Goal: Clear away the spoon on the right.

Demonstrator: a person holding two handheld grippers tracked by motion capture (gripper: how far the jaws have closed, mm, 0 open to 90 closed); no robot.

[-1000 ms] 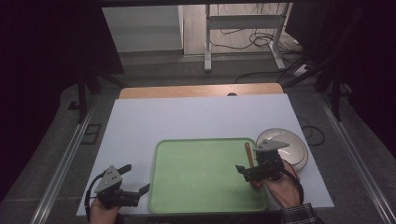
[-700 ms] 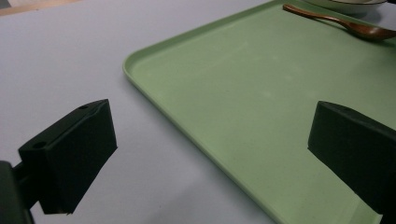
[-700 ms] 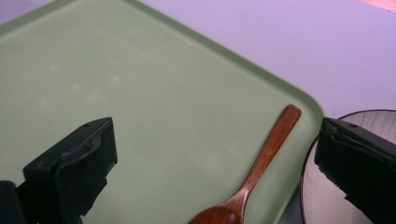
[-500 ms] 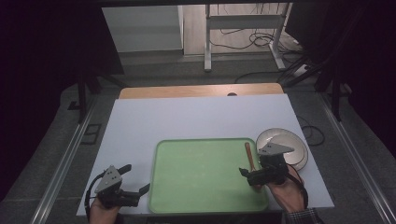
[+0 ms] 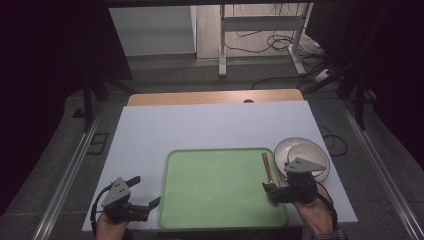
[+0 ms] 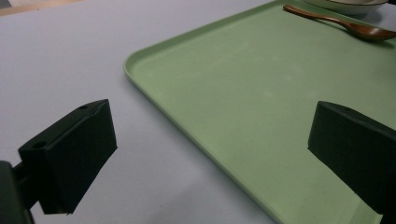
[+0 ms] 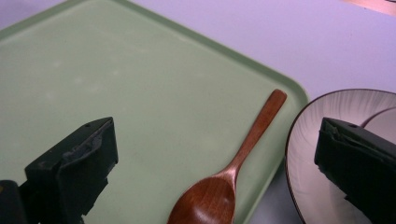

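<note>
Brown wooden spoon [image 7: 233, 172], bowl upward

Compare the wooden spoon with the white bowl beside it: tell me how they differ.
The brown wooden spoon is long and slim; the white ribbed round bowl is wide and circular. The spoon lies on the green plastic tray, along its right edge; the bowl sits off the tray on the white table. The spoon is dark and plain; the bowl is pale with a dark rim. Both rest near the right tongs, ungripped.

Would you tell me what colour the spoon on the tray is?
The spoon is reddish-brown wood, clearest in the right gripper view.
</note>
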